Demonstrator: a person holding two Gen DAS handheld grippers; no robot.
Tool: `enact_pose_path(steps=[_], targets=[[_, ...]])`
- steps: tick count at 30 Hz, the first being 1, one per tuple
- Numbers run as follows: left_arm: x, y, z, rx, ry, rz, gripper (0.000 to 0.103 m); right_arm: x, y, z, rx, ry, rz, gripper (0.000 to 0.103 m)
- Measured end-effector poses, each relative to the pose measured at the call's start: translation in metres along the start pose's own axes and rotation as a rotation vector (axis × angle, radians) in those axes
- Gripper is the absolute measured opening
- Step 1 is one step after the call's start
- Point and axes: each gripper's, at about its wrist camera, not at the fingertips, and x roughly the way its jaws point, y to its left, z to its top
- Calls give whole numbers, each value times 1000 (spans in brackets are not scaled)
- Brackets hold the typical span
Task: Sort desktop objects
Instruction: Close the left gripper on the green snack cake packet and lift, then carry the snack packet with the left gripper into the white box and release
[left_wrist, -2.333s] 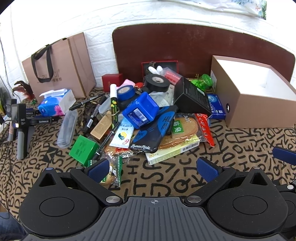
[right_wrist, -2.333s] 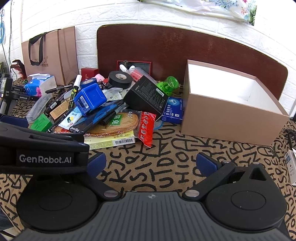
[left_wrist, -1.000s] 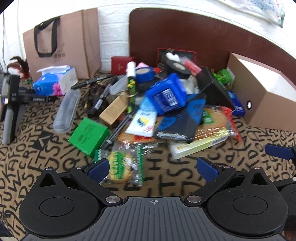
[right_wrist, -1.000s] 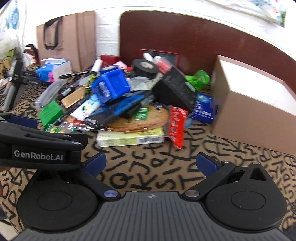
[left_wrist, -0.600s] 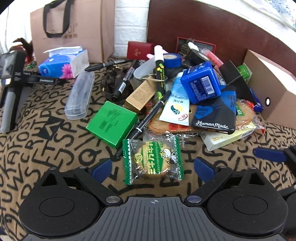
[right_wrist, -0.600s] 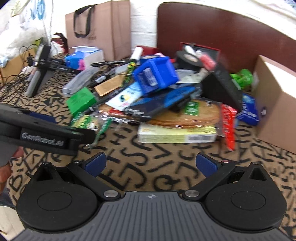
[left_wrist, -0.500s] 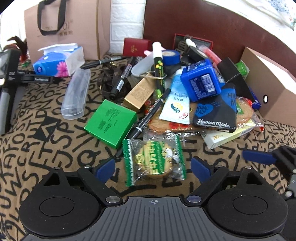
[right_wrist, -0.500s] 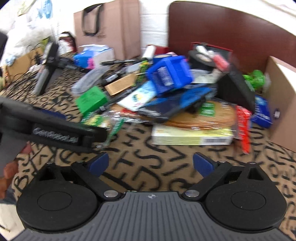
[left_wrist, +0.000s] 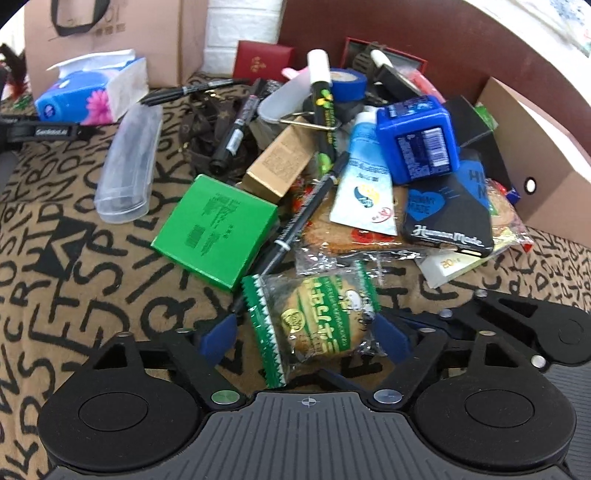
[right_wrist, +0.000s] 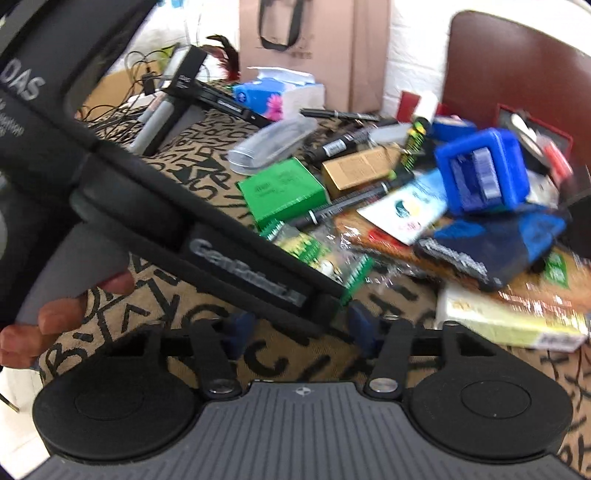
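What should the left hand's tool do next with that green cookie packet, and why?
Probably close the fingers on the cookie packet. The left gripper is open with one blue pad on each side of the packet, which lies loose at the pile's front edge, apart from the green box.

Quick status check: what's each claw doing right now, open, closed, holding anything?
Left claw: open, straddling the green cookie packet, not clamped on it.
Right claw: open, holding nothing, just behind the left claw's body.

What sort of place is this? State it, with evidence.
Probably a home or office desk used as a sorting station: a letter-print brown tablecloth, a white brick wall behind it, and clutter including a blue tissue pack and an open cardboard box.
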Motion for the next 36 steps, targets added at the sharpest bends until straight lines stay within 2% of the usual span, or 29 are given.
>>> enact_pose_path(steps=[4, 7, 9, 15, 19, 21, 24, 26, 30, 36], targets=[[-2, -5, -1, 4, 1, -9, 78, 2, -3, -1, -10, -6, -9, 43], [-5, -11, -4, 1, 11, -52, 68, -3, -6, -2, 4, 0, -3, 37], [-7, -18, -6, -3, 20, -73, 64, -10, -8, -5, 6, 5, 0, 36], [-6, -56, -18, 42, 45, -155, 62, -42, -19, -27, 50, 10, -29, 34], [0, -93, -22, 105, 69, -195, 64, -72, -33, -48, 90, 10, -72, 34], [4, -110, -23, 148, 76, -189, 75, -85, -41, -59, 119, 10, -89, 34], [7, -130, -24, 191, 71, -162, 79, -100, -53, -72, 163, -12, -105, 34], [8, -132, -23, 189, 81, -158, 81, -103, -58, -77, 182, -22, -118, 36], [10, -134, -22, 176, 96, -133, 86, -103, -62, -81, 195, -40, -109, 48], [14, -138, -19, 190, 108, -116, 84, -94, -60, -82, 172, -48, -97, 55]])
